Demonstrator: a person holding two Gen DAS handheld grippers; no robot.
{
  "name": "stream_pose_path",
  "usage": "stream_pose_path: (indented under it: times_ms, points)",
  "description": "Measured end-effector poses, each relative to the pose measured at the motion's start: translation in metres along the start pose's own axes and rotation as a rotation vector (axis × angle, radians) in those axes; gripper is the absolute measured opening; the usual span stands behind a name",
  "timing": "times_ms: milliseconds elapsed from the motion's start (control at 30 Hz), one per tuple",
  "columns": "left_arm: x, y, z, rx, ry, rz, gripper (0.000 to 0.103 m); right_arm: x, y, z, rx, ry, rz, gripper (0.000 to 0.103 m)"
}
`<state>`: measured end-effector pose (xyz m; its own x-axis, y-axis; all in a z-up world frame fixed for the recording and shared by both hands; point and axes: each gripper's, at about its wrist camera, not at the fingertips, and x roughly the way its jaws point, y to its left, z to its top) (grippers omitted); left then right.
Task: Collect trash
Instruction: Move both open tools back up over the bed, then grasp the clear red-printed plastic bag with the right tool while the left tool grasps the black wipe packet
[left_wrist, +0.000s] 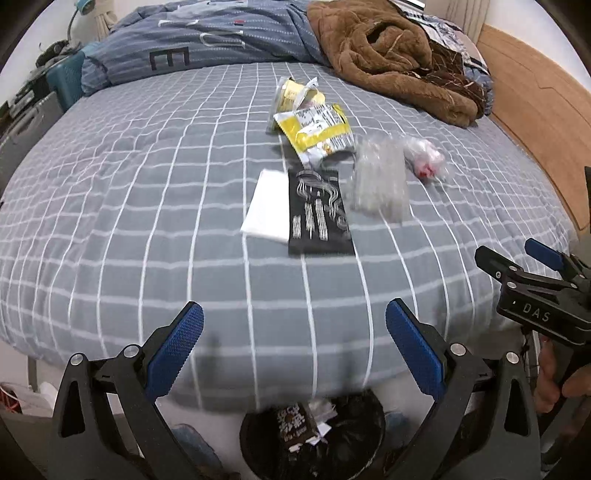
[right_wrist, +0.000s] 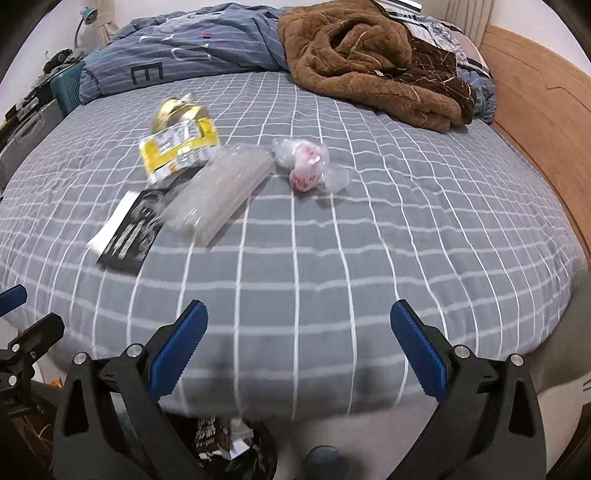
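Trash lies on the grey checked bed (left_wrist: 147, 206): two yellow snack wrappers (left_wrist: 317, 129), a black-and-white packet (left_wrist: 317, 218), a clear plastic sleeve (left_wrist: 380, 177) and a crumpled clear wrapper with pink bits (left_wrist: 424, 157). They also show in the right wrist view: yellow wrappers (right_wrist: 177, 147), black packet (right_wrist: 127, 236), clear sleeve (right_wrist: 218, 192), crumpled wrapper (right_wrist: 306, 166). My left gripper (left_wrist: 295, 350) is open and empty above the bed's near edge, over a black bin (left_wrist: 314, 435) holding a brown wrapper. My right gripper (right_wrist: 299, 354) is open and empty, also seen at the right of the left wrist view (left_wrist: 532, 273).
A brown fleece blanket (left_wrist: 388, 55) and a blue striped duvet (left_wrist: 207, 40) lie at the bed's far side. A wooden headboard (left_wrist: 535, 122) runs along the right. A teal chair (left_wrist: 66, 81) and clutter stand at the far left.
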<state>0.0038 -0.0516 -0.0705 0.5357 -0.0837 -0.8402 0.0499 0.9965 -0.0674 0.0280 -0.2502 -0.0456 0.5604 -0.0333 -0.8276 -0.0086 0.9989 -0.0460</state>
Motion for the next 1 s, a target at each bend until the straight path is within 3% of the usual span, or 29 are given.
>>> stream_pose_path:
  times_ms: [233,567,700,867,1000]
  points:
    - [0.042,-0.016,0.037,0.03,0.032,0.02,0.096,0.042,-0.016,0.048,0.011,0.002,-0.009,0.095]
    - [0.087,-0.031,0.059,0.043,0.09,0.048,0.086,0.091,-0.026,0.101,0.02,0.014,0.009,0.083]
    - [0.099,-0.039,0.063,0.061,0.098,0.099,0.08,0.104,-0.023,0.116,0.013,0.013,0.012,0.077]
    - [0.112,-0.045,0.065,0.05,0.094,0.145,0.075,0.122,-0.019,0.128,0.005,0.045,0.016,0.058]
    - [0.114,-0.049,0.067,0.05,0.08,0.154,0.064,0.131,-0.015,0.13,-0.01,0.066,0.032,0.042]
